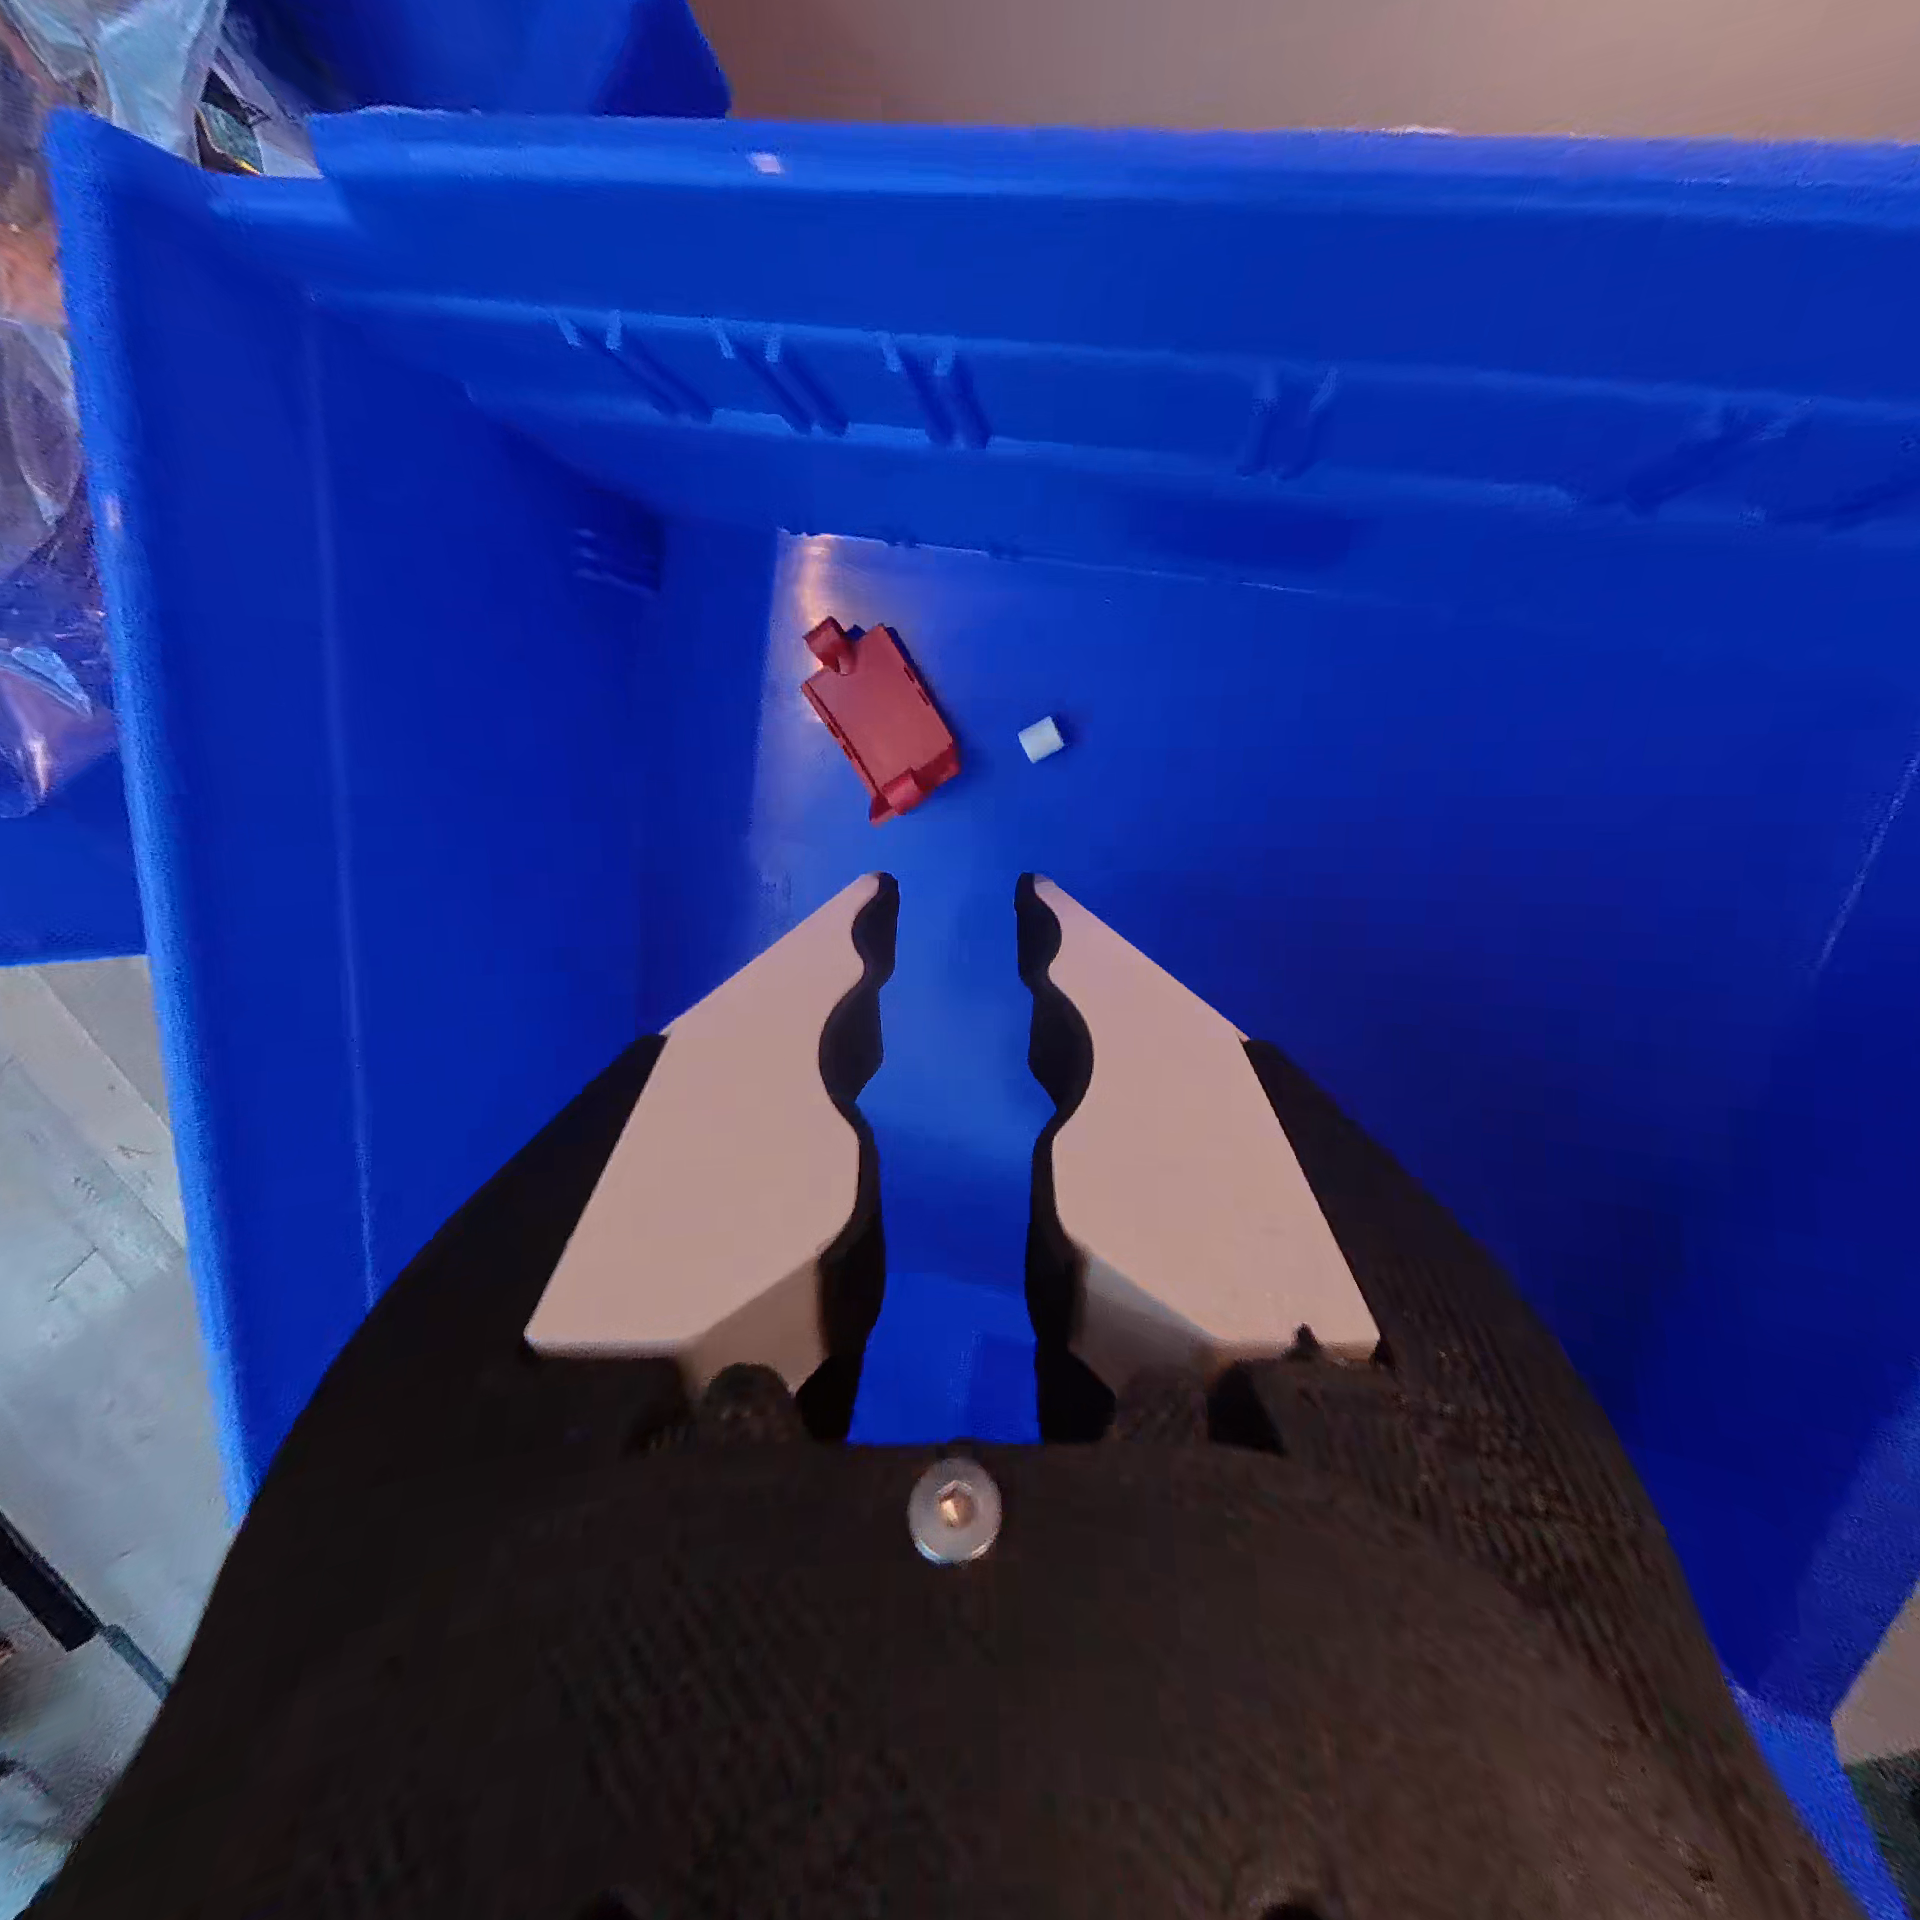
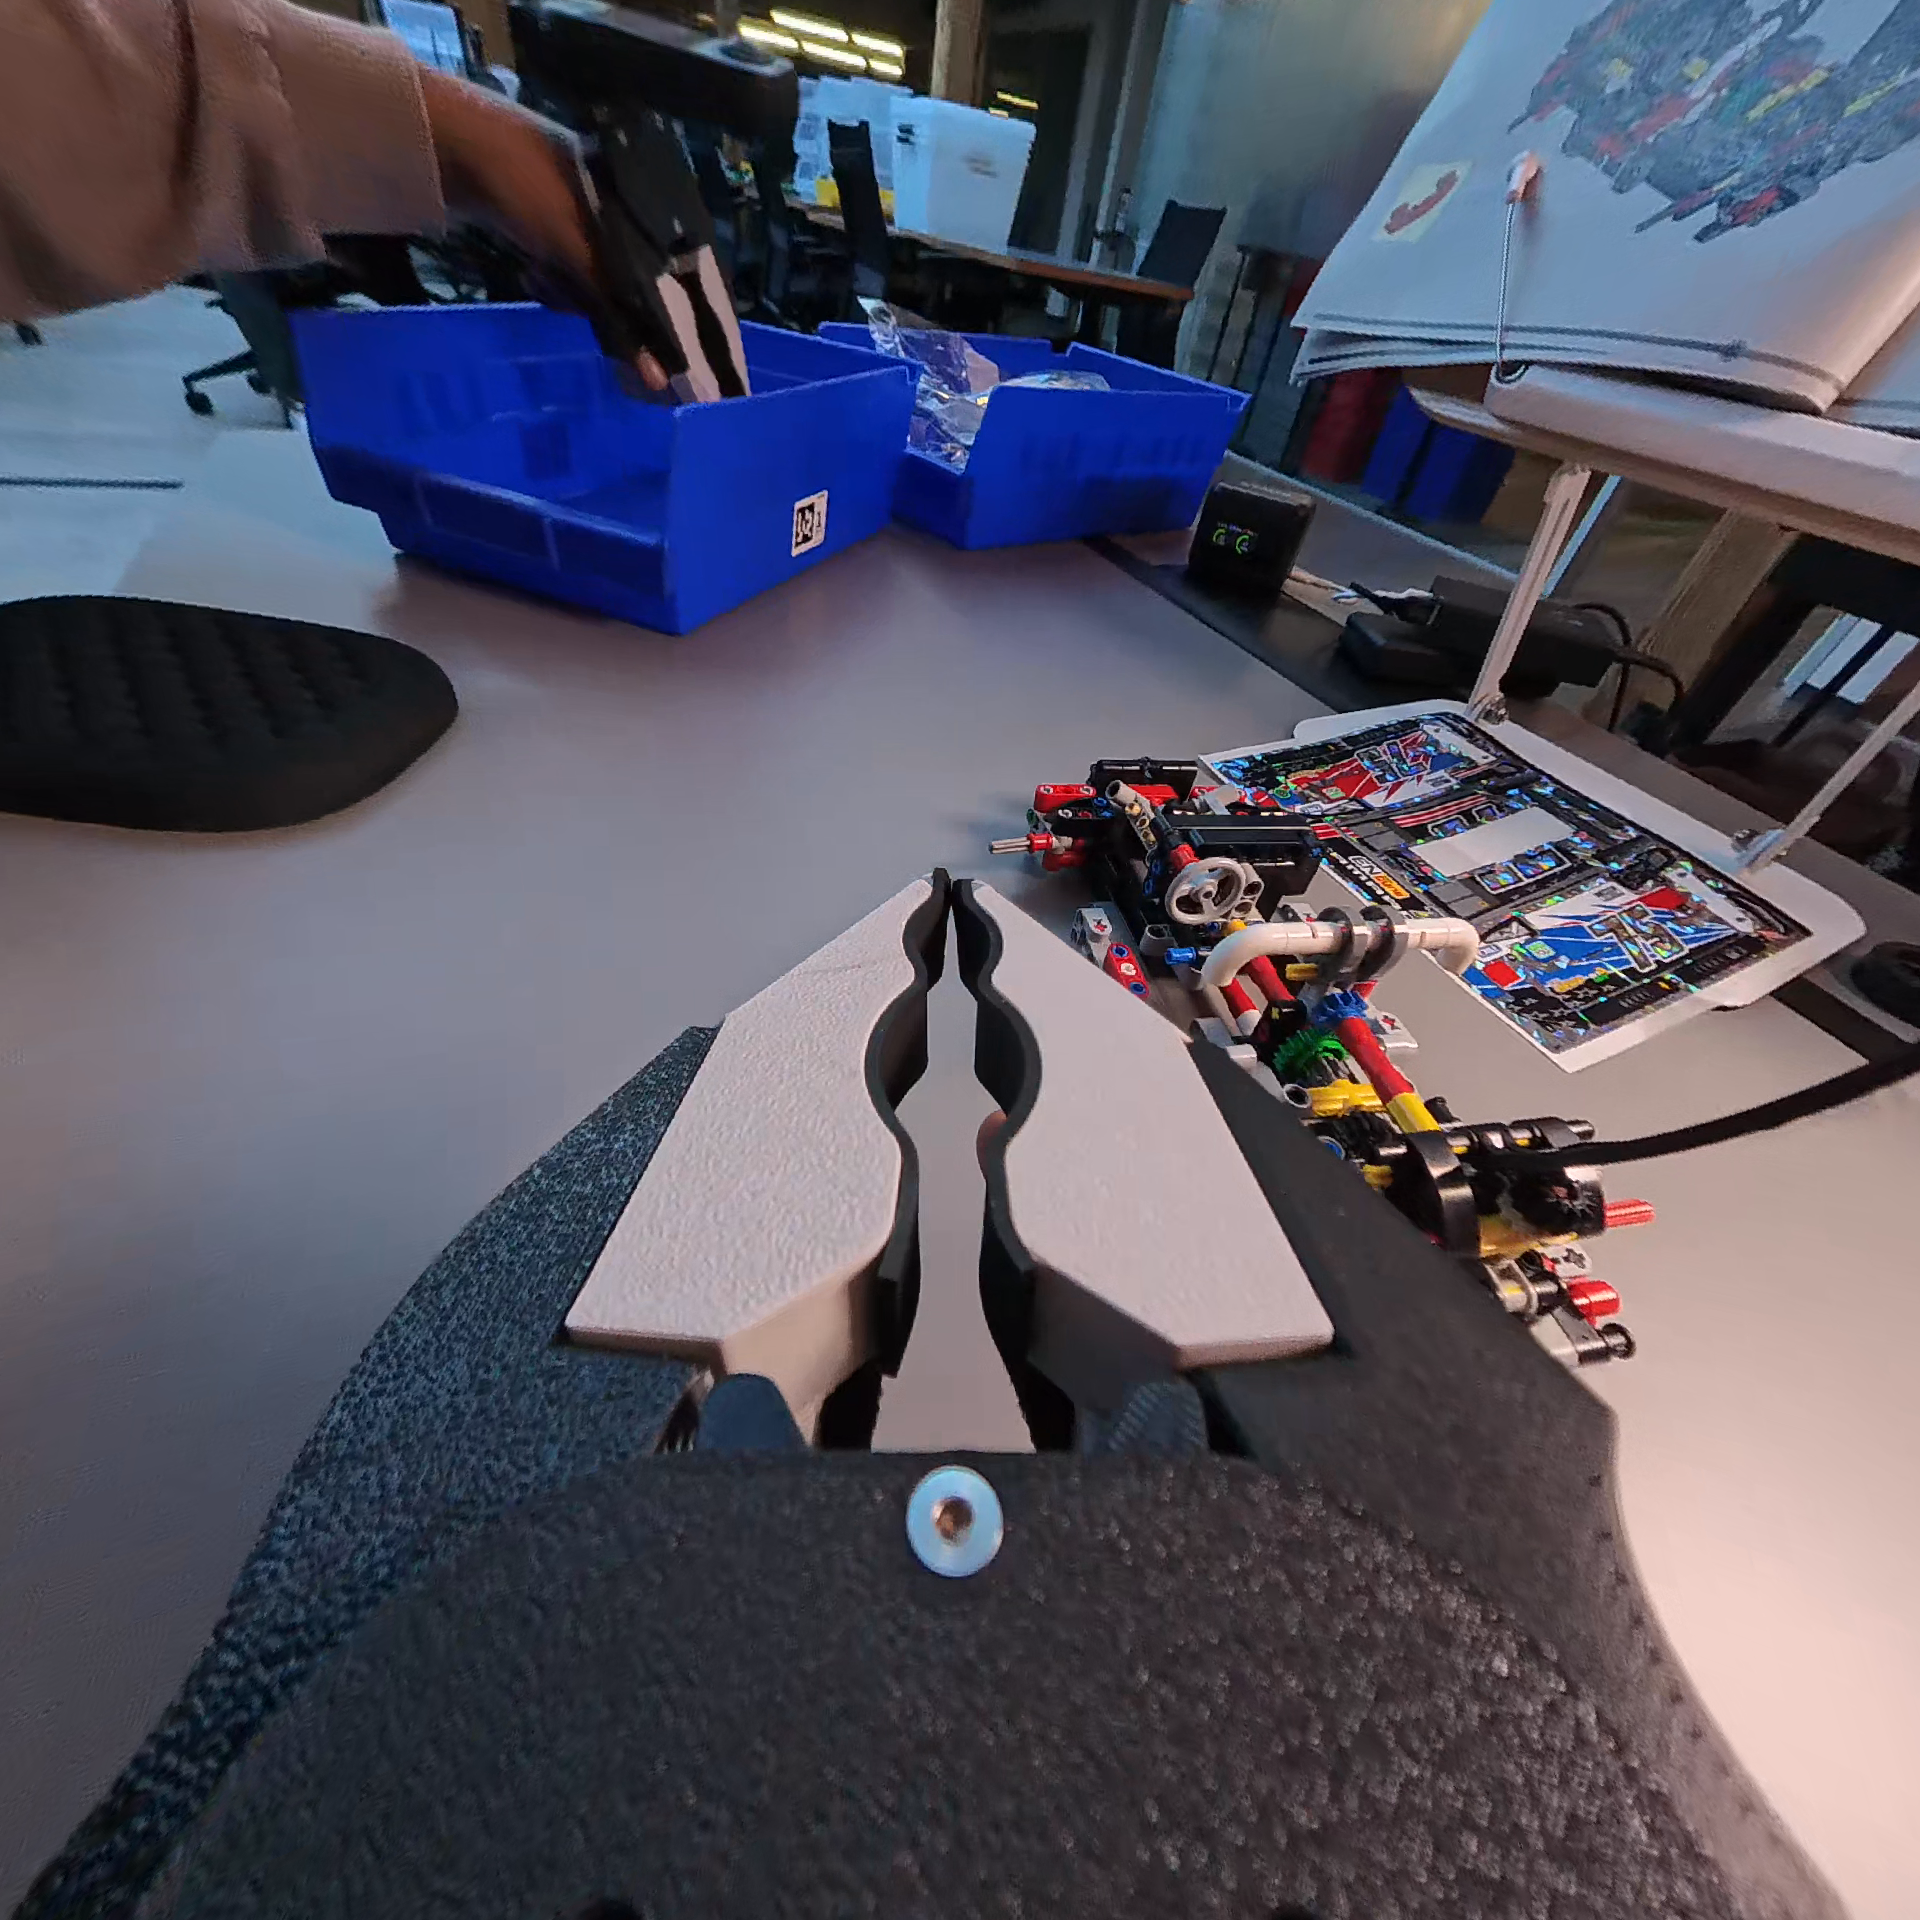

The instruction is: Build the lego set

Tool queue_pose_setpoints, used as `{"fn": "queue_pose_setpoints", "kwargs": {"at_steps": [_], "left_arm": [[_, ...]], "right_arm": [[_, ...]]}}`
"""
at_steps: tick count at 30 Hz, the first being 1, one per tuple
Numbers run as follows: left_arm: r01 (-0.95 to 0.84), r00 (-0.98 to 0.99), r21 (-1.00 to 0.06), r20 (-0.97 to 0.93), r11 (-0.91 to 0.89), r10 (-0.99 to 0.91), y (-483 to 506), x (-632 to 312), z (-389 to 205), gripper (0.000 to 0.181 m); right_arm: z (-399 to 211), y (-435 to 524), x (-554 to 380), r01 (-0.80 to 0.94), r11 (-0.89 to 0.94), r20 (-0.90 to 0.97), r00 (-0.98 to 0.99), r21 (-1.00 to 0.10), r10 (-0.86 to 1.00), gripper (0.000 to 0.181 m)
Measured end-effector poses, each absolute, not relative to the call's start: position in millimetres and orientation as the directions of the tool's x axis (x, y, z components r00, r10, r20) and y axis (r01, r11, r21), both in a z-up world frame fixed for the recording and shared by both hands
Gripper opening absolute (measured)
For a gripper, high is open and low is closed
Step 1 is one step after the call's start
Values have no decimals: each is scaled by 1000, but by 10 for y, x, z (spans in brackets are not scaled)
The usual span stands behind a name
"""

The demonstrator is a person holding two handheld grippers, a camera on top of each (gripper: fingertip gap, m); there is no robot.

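Observation:
In the left wrist view my left gripper (image 1: 958,883) is open and empty, pointing down into a blue bin (image 1: 1351,260). On the bin floor just beyond the fingertips lie a red lego piece (image 1: 881,717) and a small white piece (image 1: 1039,740). In the right wrist view my right gripper (image 2: 951,883) is shut and empty, held low over the grey table (image 2: 623,831). The partly built lego model (image 2: 1288,997) lies just right of it. The left gripper (image 2: 686,353) shows far off, reaching into the blue bin (image 2: 644,488).
A second blue bin (image 2: 1070,457) with clear plastic bags stands behind the first. A sticker sheet (image 2: 1538,873) lies right of the model under a stand holding an open instruction book (image 2: 1621,208). A black pad (image 2: 197,707) lies at the left. A person's sleeve (image 2: 208,135) reaches from the upper left. The grippers' ends are close to 50 centimeters from one another. From the left gripper's tips to the small white piece (image 1: 1039,740) is close to 4 centimeters.

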State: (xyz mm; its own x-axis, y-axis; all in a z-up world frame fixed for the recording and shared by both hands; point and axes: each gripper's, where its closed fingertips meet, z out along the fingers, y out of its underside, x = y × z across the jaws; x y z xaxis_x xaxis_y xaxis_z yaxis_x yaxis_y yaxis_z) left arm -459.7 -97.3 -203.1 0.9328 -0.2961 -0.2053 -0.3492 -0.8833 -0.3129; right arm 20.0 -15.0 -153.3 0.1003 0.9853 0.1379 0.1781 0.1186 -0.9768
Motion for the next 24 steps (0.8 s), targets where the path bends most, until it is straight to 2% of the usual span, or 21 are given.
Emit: {"fn": "queue_pose_setpoints", "kwargs": {"at_steps": [6, 8, 9, 13, 19, 22, 24], "left_arm": [[-419, 903, -267, -221, -868, -368, -803, -4682, -2265, 27], [-436, 893, -244, -235, -866, -384, -800, -4709, -2308, 19], [-446, 889, -240, -233, -863, -394, -802, -4703, -2321, 9], [-461, 882, -265, -248, -847, -402, -817, -4662, -2236, 8], [-497, 858, -411, -362, -764, -364, -824, -4462, -1675, 8], [-547, 835, -573, -430, -610, -344, -726, -4042, -1134, 8], [-577, 813, -694, -439, -431, -383, -669, -3484, -783, 8]], "right_arm": [[-1594, -121, 223, 207, 137, 164, 122, -969, 979, 0], [-1616, -117, 230, 218, 143, 173, 126, -966, 977, 0], [-1627, -111, 232, 223, 145, 177, 128, -964, 976, 0], [-1642, -89, 225, 229, 141, 175, 134, -963, 975, 0], [-1638, -121, 209, 230, 154, 186, 123, -961, 975, 0], [-1607, -146, 191, 218, 155, 185, 120, -963, 975, 0], [-1564, -138, 164, 205, 135, 164, 132, -969, 978, 0]]}}
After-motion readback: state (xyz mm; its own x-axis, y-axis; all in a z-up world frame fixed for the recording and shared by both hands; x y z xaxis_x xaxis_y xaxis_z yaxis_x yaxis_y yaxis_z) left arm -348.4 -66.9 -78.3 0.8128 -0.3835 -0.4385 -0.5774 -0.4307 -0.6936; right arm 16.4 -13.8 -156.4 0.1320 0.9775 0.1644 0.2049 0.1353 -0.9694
